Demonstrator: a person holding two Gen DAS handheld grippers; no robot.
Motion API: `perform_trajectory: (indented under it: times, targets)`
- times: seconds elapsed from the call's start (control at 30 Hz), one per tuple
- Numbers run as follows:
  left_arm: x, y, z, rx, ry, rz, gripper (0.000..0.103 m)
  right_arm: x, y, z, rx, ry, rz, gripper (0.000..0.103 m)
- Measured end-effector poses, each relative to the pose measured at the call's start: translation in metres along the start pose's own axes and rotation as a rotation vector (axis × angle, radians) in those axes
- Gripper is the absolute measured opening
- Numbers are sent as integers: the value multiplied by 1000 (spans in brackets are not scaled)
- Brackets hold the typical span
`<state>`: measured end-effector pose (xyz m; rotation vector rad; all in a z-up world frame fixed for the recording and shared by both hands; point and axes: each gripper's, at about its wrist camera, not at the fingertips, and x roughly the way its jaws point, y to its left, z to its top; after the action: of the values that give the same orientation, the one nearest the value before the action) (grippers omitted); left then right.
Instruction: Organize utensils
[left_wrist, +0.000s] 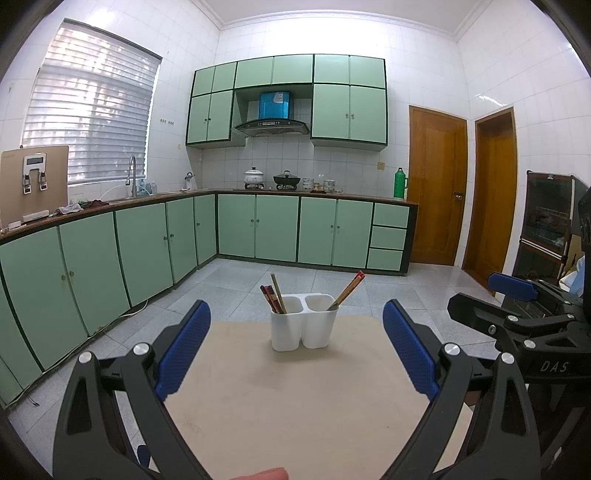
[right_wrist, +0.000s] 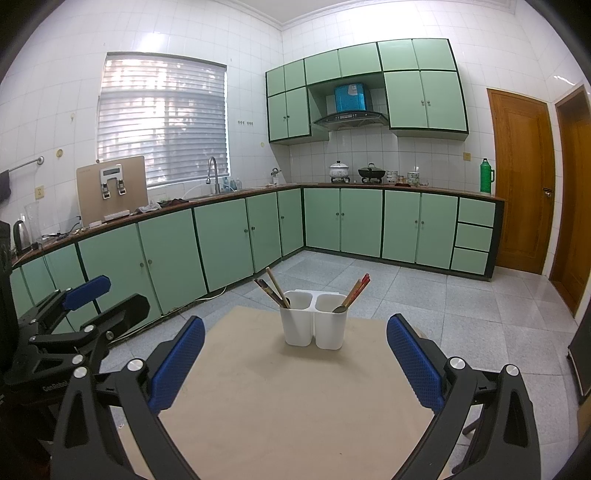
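Status: looks near done or done, judging from layout only.

White 2-compartment utensil holder (left_wrist: 303, 325) stands upright toward the far part of the tan bench (left_wrist: 295, 406), roughly centred between both grippers' lines of sight. Nothing loose shows on the bench surface in either view.

Contents:
- Left compartment: bundle of dark-tipped chopsticks (left_wrist: 272, 298) plus 1 paler stick, leaning left.
- Right compartment: red-tipped chopsticks (left_wrist: 349, 290) leaning right; in the right wrist view a spoon bowl (right_wrist: 338, 308) shows at that rim too, so this side seems mixed.

Grippers:
- Left gripper (left_wrist: 295, 350): blue fingers (left_wrist: 183, 350) spread wide apart, holding nothing, short of the holder.
- Right gripper (right_wrist: 295, 360): blue fingers (right_wrist: 415, 363) likewise spread wide, empty, short of the holder.
- Each gripper shows at the edge of the other's view, so they sit side by side, well apart.
- A fingertip of the person shows at the bottom edge of the left wrist view.

Judgement: all visible utensils are in the holder. What may be left: separating the spoon from the chopsticks on the right side, if sorting by type is required. Can't tell the exact chopstick count, and can't see the holder bottom.
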<state>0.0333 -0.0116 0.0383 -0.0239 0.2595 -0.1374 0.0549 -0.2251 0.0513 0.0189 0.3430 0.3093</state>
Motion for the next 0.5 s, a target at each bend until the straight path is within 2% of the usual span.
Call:
perform_trajectory:
  times: [0.5]
  targets:
    - [4,2,1,-15,13,-3,92,2,0,-6,-2,8,-3,97]
